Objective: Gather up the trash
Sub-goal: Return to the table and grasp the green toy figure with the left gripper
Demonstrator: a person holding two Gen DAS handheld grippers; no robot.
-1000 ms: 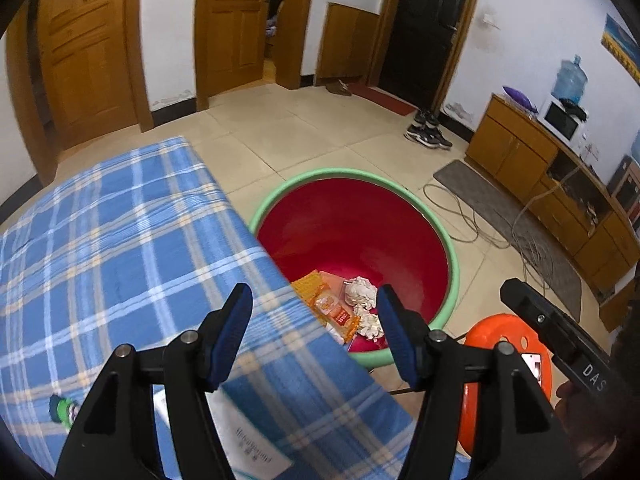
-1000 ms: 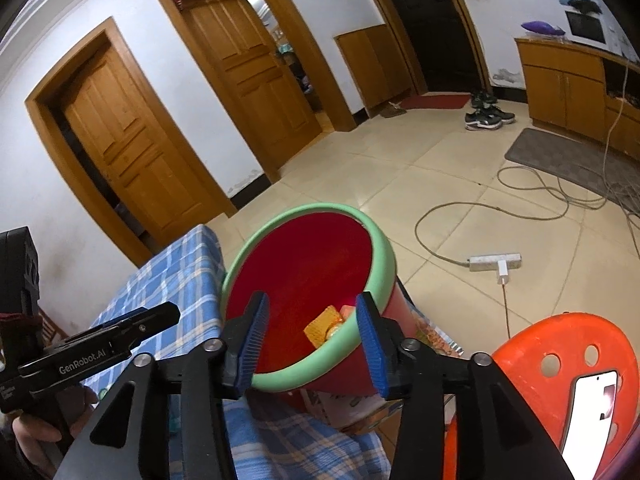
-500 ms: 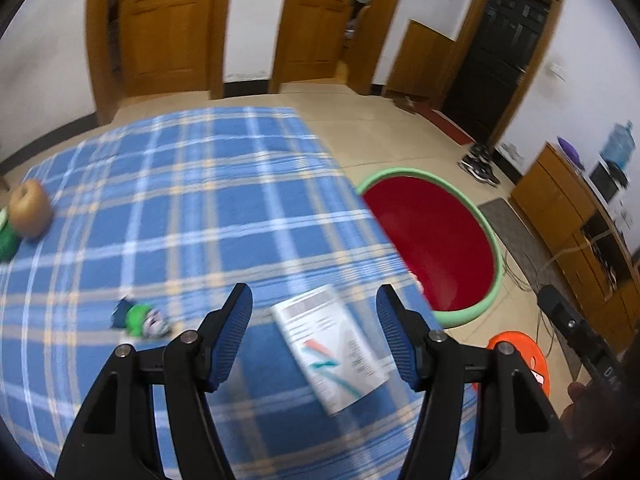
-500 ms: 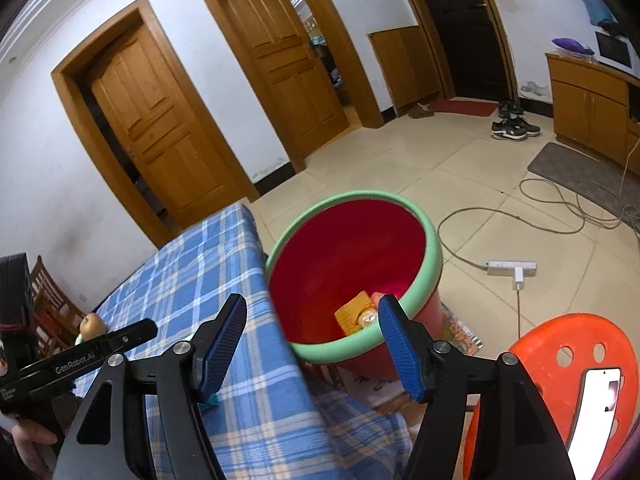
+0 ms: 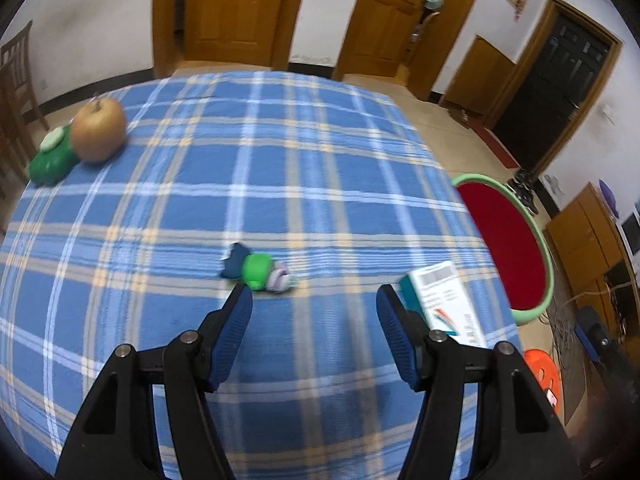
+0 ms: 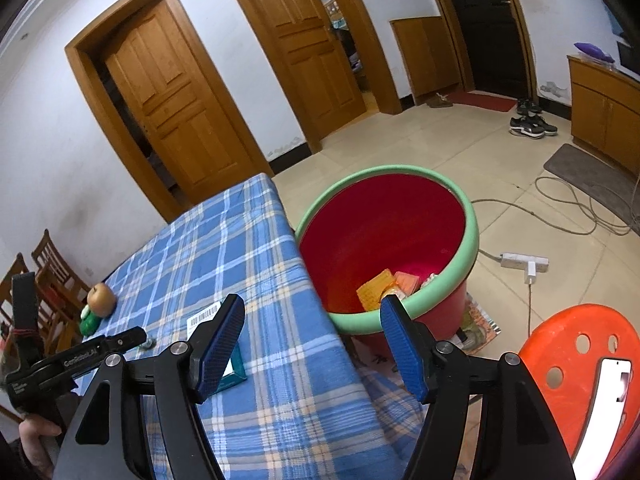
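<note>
A red bucket with a green rim (image 6: 472, 236) stands on the floor beside the table and holds several wrappers (image 6: 384, 286); it also shows in the left wrist view (image 5: 548, 280). On the blue plaid tablecloth (image 5: 280, 160) lie a small green and blue crumpled wrapper (image 5: 258, 270) and a white and teal box (image 5: 444, 300), also seen in the right wrist view (image 6: 208, 316). My left gripper (image 5: 314, 308) is open and empty just above the cloth, near the wrapper. My right gripper (image 6: 312, 328) is open and empty over the table edge by the bucket.
An apple (image 5: 100, 128) and a green bottle (image 5: 50, 158) sit at the table's far left. An orange stool (image 6: 576, 364) with a phone on it stands at the right. Cables and a power strip (image 6: 524, 260) lie on the floor. Wooden chairs (image 6: 48, 264) stand beyond the table.
My left gripper has swung left from over the bucket to over the table, bringing the wrapper and apple into view. My right gripper has opened wider and drawn back from the bucket.
</note>
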